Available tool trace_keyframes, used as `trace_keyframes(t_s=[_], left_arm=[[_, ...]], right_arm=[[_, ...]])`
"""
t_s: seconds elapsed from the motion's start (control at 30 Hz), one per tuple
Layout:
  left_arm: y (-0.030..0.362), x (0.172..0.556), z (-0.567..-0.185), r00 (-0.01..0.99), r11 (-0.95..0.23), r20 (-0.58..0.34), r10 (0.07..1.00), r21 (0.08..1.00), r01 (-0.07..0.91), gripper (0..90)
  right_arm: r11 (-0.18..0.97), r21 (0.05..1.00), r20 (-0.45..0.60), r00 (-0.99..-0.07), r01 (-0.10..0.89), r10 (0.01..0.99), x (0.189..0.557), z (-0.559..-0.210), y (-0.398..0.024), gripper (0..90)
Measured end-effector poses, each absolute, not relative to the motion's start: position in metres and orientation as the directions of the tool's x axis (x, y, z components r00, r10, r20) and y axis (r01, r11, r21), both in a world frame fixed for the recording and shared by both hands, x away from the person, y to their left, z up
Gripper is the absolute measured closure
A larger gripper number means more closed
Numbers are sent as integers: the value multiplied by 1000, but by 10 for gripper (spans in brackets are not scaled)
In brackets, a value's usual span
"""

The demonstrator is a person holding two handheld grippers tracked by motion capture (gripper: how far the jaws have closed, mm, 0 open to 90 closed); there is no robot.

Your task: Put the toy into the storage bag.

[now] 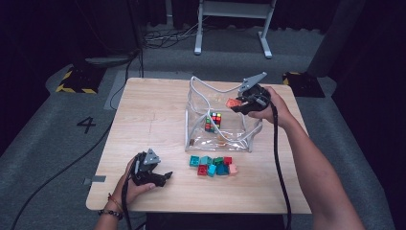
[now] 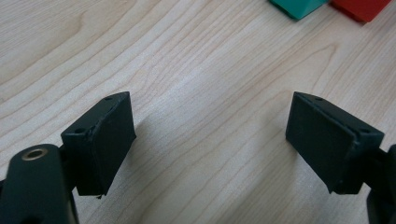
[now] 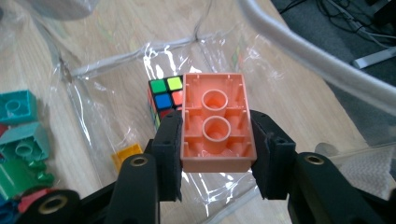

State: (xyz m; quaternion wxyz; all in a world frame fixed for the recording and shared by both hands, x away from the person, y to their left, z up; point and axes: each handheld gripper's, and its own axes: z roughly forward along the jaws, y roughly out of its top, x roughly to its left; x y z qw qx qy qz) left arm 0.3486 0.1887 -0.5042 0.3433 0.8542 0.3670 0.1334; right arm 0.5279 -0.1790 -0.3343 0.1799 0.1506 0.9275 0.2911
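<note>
My right gripper [image 1: 238, 105] hangs over the open top of a clear plastic bag [image 1: 196, 136], shut on an orange brick [image 3: 215, 122] whose hollow underside faces the camera; the same orange brick [image 1: 233, 102] shows at the bag's right rim. Inside the bag lie a colour cube [image 1: 213, 121] [image 3: 164, 92] and a small yellow brick [image 3: 126, 153]. My left gripper [image 1: 165, 176] rests near the table's front left, open, with only bare wood between its fingers [image 2: 105, 140].
A cluster of teal, red, green, blue and pink bricks [image 1: 213, 165] lies just in front of the bag; teal and red brick corners [image 2: 327, 5] show ahead of the left gripper. The wooden table [image 1: 153, 115] ends close behind the bag. A white frame [image 1: 230, 26] stands beyond.
</note>
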Motion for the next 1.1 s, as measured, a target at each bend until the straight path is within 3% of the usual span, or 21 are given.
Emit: trace_keyframes(t_s=[0.53, 0.67, 1.1], left_arm=[[189, 348, -504, 694, -493, -27, 720, 684, 538, 157], [189, 349, -504, 694, -492, -26, 720, 685, 537, 157], [189, 349, -504, 694, -493, -26, 719, 685, 537, 158]], right_arm=[[937, 252, -255, -917, 242, 305, 524, -331, -187, 589], [960, 175, -262, -930, 219, 259, 521, -331, -186, 589], [958, 195, -251, -933, 212, 257, 516, -327, -187, 564]])
